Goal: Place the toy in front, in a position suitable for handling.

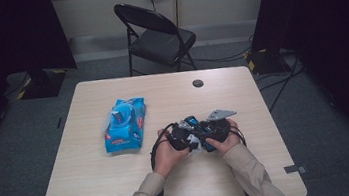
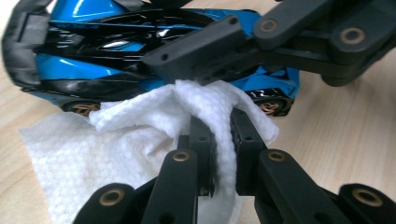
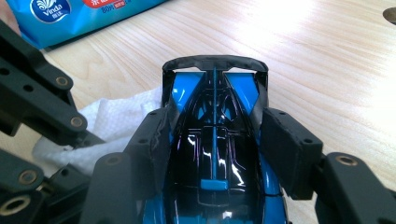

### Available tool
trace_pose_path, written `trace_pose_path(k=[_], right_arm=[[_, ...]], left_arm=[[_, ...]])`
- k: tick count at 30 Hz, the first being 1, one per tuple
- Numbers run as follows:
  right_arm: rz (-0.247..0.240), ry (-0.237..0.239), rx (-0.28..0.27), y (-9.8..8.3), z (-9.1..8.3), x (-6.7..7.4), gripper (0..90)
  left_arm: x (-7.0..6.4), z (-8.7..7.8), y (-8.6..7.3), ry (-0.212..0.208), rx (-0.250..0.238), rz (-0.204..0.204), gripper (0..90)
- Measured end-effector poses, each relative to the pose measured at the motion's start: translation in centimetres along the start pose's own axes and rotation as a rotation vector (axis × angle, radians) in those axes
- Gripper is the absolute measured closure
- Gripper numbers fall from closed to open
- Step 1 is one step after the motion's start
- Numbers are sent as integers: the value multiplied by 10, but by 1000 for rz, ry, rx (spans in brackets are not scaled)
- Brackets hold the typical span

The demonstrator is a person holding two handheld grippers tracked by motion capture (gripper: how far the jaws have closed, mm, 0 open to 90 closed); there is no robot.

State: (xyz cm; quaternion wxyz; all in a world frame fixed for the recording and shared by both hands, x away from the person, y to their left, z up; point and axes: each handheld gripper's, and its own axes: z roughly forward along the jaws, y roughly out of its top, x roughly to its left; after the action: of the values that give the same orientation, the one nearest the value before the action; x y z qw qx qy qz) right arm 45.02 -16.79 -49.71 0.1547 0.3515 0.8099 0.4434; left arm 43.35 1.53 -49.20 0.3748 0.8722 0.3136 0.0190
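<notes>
- Pinching a fold of white wipe (image 2: 154, 140), the left gripper (image 2: 223, 140) has its jaws drawn narrow, the cloth squeezed between the two black pads; in the left gripper view the bunched top of the wipe presses against the side of the toy car (image 2: 116, 51), just beside a bronze-coloured wheel.
- Clamping the toy car across its width, the right gripper (image 3: 215, 154) sets one pad on each flank of the blue-and-black body; in the right gripper view the car's rear wing points to the far side of the table.
- Both grippers meet at the near centre-right of the table (image 1: 98, 188) in the high view, the left gripper (image 1: 180, 137) on the left of the car and the right gripper (image 1: 217, 130) on its right, each held in one of the person's hands, with sleeves entering from the near edge.
- The rest of the wipe spreads loosely on the table to the left of the car, part of it flat on the wood.
- A blue pack of wipes (image 1: 125, 125) lies to the left and slightly farther off, well apart from the car.
- A small dark round disc (image 1: 198, 83) sits in the table surface towards its far edge.
- A black folding chair (image 1: 154, 35) stands on the floor beyond the far side of the table.
</notes>
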Motion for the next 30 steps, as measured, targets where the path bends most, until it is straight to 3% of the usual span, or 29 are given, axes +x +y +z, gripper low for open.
trace_pose_path(k=[5, 9, 13, 18, 30], right_arm=[[1, 0, 1, 0, 0, 0, 436], [3, -2, 3, 0, 0, 1, 435], [3, -2, 2, 0, 0, 1, 436], [1, 0, 1, 0, 0, 0, 435], [1, -1, 1, 0, 0, 0, 435]], left_arm=[[-6, 1, -1, -38, 7, 1, 818], [-13, 3, -1, -42, 10, 17, 818], [-17, 5, -2, -70, 2, 2, 818], [-26, 7, -2, -75, 4, 33, 817], [-45, 10, -5, -138, 0, 58, 812]])
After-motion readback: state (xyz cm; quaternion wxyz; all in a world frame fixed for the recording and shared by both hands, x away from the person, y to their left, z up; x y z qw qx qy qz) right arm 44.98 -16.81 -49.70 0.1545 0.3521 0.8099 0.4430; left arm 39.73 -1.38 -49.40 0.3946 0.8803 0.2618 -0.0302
